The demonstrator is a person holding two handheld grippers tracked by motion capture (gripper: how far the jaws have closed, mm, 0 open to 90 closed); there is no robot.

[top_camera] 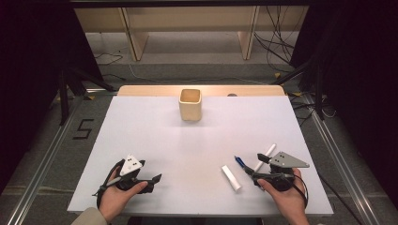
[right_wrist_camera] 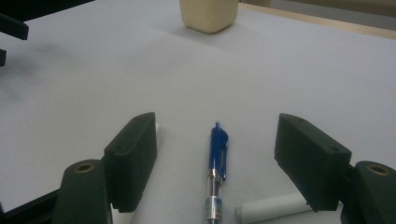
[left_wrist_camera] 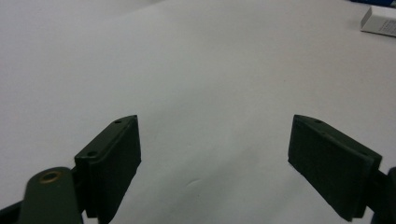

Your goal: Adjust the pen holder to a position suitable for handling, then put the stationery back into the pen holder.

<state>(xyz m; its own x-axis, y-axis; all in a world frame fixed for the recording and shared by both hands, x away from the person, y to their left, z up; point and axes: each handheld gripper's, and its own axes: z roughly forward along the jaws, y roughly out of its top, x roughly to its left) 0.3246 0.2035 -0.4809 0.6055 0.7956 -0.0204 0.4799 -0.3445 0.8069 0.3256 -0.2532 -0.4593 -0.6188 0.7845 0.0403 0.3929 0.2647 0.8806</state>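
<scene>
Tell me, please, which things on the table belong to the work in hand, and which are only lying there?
In the work:
- blue pen, lying between the open jaws of the right gripper, untouched
- cup, perhaps the pen's holder

Lying about:
- white box
- white pen, beside the right gripper
- left gripper, open over the bare table

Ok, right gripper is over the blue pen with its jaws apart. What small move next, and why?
Probably lower the right gripper a little and close on the blue pen. Its jaws stand open on either side of the pen, which lies flat on the table between them, untouched. A white marker lies close by the right-hand jaw, so keep the close centred on the pen.
</scene>
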